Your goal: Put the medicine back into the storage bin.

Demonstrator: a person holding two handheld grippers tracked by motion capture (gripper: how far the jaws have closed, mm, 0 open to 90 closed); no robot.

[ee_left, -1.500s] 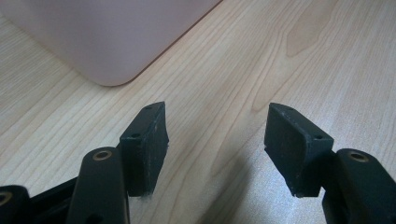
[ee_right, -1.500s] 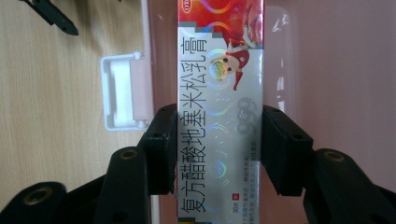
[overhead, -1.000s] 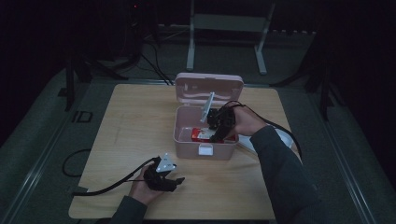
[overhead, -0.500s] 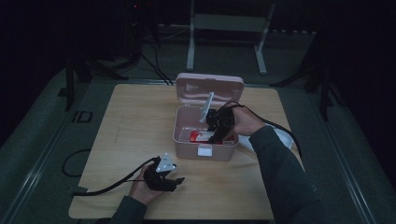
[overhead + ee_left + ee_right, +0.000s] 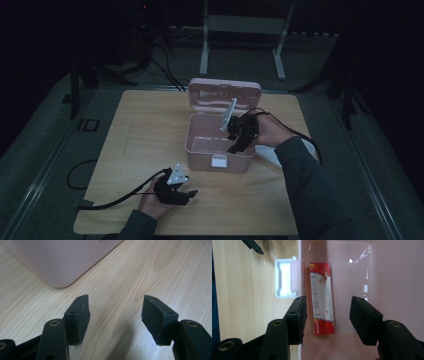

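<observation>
Hovering over the open pink box (image 5: 200, 142), right gripper (image 5: 239, 136) with jaws just widened, red-and-white packet (image 5: 322, 298) lying flat on the box floor between them untouched, forearm angled in from the right, left gripper (image 5: 176, 187) resting open-jawed on the wooden table (image 5: 145, 125).

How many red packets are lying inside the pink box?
1. The red packet lies flat on the floor of the pink box, near the wall with the white latch. The gripper may hide more.

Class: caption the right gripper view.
Open right tool above a red-and-white packet lying in the pink box.
</observation>
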